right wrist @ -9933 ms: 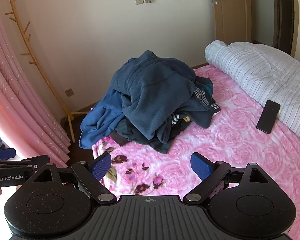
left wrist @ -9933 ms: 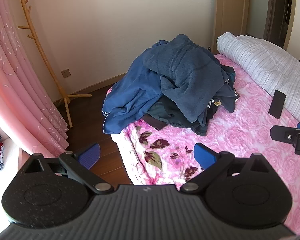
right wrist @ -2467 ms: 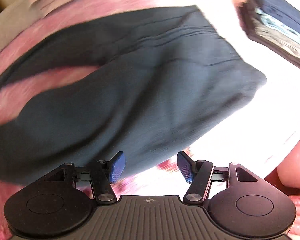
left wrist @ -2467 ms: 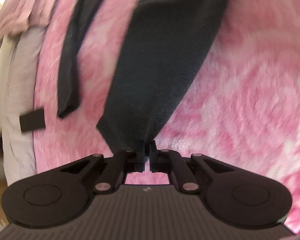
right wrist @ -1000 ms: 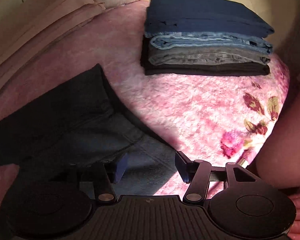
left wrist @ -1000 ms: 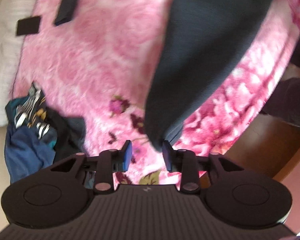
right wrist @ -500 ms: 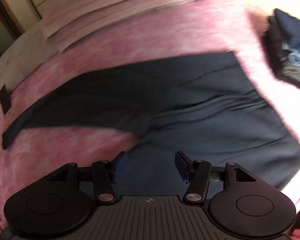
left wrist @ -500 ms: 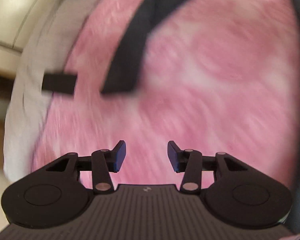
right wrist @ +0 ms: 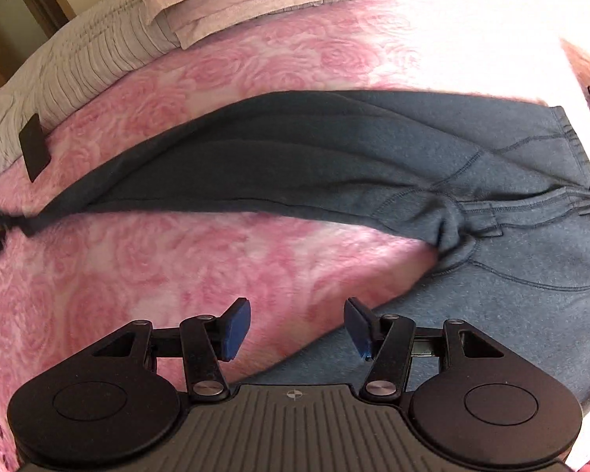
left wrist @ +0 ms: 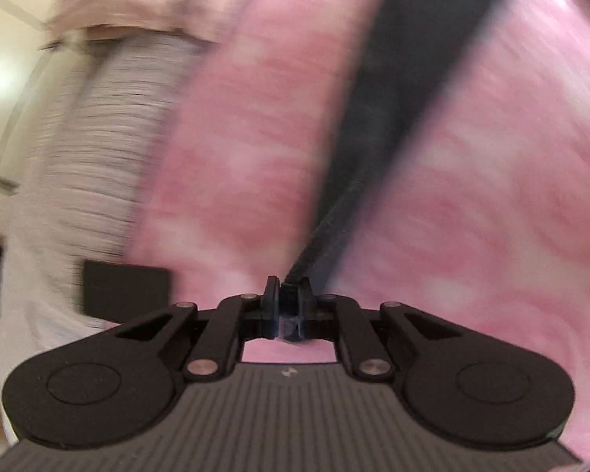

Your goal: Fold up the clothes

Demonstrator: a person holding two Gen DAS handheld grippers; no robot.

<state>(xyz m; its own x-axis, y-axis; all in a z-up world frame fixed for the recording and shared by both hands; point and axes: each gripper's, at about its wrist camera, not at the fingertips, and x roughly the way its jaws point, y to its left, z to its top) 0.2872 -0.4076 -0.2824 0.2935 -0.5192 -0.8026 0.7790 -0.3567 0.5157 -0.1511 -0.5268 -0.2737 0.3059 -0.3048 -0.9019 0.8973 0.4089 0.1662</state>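
left wrist view: the left claw (left wrist: 286, 306) is pinched tight on a leg end of the dark pants (left wrist: 393, 90), which run up to 1 o'clock over the pink bed (left wrist: 236, 157).

right wrist view: the right claw (right wrist: 297, 328) is open and holds nothing. the pants lie flat, waist at 3 o'clock. this looks like the smoothing step. next it should grab the near leg at 5 o'clock.
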